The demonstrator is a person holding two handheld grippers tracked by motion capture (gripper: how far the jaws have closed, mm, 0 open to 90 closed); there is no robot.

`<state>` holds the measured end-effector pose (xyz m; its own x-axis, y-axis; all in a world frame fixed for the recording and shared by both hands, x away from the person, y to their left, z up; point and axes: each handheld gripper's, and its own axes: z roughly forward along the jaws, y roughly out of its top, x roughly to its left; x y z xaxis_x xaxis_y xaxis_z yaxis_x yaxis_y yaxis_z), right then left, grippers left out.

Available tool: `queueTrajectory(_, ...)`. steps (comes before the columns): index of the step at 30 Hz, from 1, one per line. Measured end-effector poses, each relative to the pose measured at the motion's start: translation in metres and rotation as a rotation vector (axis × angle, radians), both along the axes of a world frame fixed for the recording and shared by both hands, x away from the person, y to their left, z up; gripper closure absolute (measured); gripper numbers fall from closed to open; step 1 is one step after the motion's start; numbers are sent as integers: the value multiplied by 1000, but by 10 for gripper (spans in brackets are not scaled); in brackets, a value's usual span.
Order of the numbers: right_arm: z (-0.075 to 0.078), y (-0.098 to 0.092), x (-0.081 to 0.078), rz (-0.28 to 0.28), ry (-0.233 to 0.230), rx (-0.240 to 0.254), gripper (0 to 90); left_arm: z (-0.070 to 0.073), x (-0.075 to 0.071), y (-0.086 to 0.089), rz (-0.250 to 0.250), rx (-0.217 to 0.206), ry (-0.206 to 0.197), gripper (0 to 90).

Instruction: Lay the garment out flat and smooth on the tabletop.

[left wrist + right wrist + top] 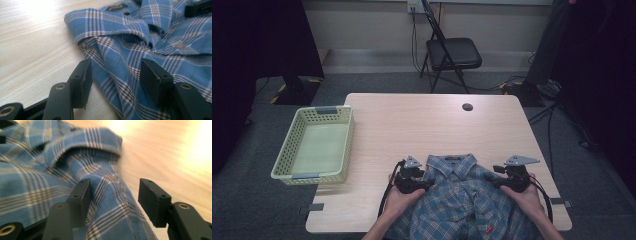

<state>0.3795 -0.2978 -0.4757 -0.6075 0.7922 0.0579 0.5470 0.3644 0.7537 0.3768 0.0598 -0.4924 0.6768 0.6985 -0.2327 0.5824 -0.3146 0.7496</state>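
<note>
A blue plaid shirt (459, 192) lies at the table's near edge, collar toward the far side. My left gripper (428, 184) sits at its left shoulder, my right gripper (495, 183) at its right shoulder. In the left gripper view the shirt (140, 47) has its shoulder fold between the parted jaws of the left gripper (115, 75), and neither pad presses on it. In the right gripper view the shirt (50, 177) runs its shoulder edge between the spread jaws of the right gripper (113, 195), the cloth loose. Both grippers are open.
A pale green perforated basket (297, 142) stands at the table's left edge, overhanging it. A small black round cap (467, 106) sits on the wooden table (412, 120) near its far edge. A black folding chair (452, 52) stands beyond.
</note>
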Motion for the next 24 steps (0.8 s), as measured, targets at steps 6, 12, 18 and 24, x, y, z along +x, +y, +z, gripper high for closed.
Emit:
queueTrajectory(6,-14,9,0,-23,15,-83,504,-3,-4,-8,-7,86,-44,445)
queueTrajectory(12,-15,15,-5,19,2,-67,808,-1,-9,-16,-58,135,-76,697)
queueTrajectory(18,-13,15,-6,15,8,-43,867,0,-9,-14,-78,111,-65,816)
queueTrajectory(24,-2,9,-6,-3,-15,31,870,8,-7,-2,-49,50,-81,826)
